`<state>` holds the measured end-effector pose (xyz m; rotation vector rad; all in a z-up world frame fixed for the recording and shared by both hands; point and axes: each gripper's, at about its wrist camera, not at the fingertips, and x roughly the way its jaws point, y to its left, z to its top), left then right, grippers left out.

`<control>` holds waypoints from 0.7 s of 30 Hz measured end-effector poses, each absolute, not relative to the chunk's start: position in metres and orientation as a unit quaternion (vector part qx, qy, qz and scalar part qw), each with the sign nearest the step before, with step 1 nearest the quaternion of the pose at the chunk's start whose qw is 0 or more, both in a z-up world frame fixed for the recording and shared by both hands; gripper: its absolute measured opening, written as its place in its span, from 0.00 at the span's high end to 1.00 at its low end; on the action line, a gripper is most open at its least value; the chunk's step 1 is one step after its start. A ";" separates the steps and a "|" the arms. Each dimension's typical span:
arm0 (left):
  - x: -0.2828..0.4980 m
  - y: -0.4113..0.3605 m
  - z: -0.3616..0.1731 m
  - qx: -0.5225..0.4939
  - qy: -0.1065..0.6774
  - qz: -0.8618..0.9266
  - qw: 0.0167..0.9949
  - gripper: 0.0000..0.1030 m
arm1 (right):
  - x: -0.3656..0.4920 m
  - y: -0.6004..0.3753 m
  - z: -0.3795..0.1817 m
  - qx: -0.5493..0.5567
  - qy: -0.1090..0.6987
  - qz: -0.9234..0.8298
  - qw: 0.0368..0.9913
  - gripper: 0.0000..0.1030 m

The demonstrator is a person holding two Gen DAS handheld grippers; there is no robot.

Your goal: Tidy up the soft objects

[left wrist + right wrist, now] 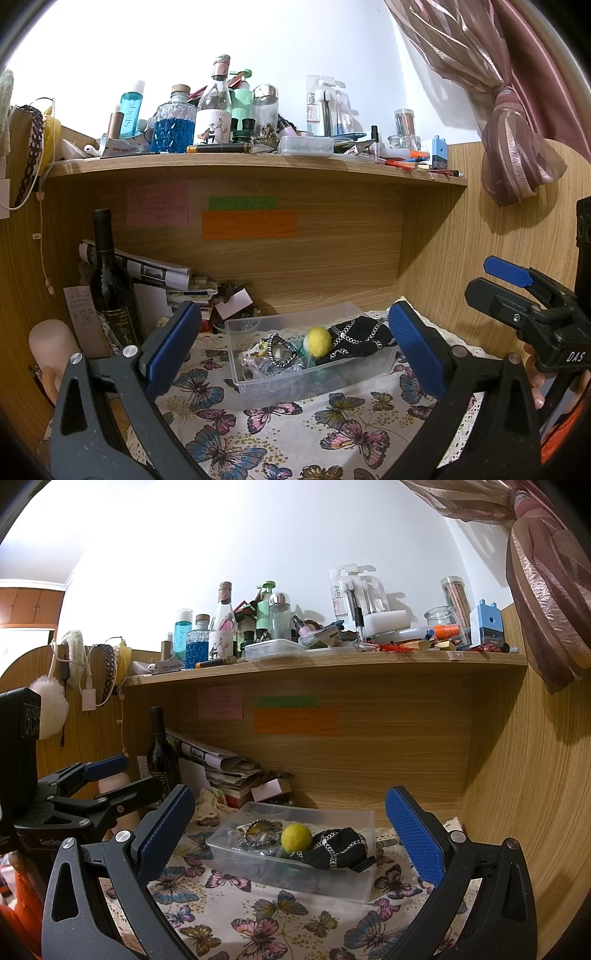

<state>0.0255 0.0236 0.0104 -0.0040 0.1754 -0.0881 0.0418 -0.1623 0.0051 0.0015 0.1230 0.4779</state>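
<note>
A clear plastic box [258, 395] [362, 882] stands on the butterfly cloth [288, 435] [258, 923]. In it lie a yellow felt ball [318, 341] [296, 836], a black pouch with white chain pattern [360, 338] [338, 849] and braided hair ties [279, 350] [258, 832]. My left gripper [295, 347] is open and empty, held back from the box; it also shows in the right wrist view [110, 771]. My right gripper [291, 834] is open and empty, also back from the box, and shows at the right of the left wrist view [506, 280].
A dark wine bottle [109, 280] [160, 753], stacked papers [155, 273] [221, 764] and a small white box [234, 302] stand behind on the left. A cluttered shelf [258, 162] [325, 662] hangs overhead. Wooden walls close the back and right. A pink curtain [517, 122] hangs on the right.
</note>
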 end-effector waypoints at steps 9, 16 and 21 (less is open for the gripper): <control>0.027 0.026 0.009 -0.011 0.096 -0.047 0.994 0.00 | 0.041 -0.161 0.005 0.000 0.062 0.235 0.970 0.00; 0.028 0.029 0.008 -0.014 0.100 -0.048 0.994 0.00 | 0.043 -0.160 0.003 -0.001 0.064 0.237 0.969 0.00; 0.030 0.029 0.007 -0.015 0.105 -0.049 0.993 0.00 | 0.045 -0.158 0.001 0.000 0.068 0.237 0.969 0.00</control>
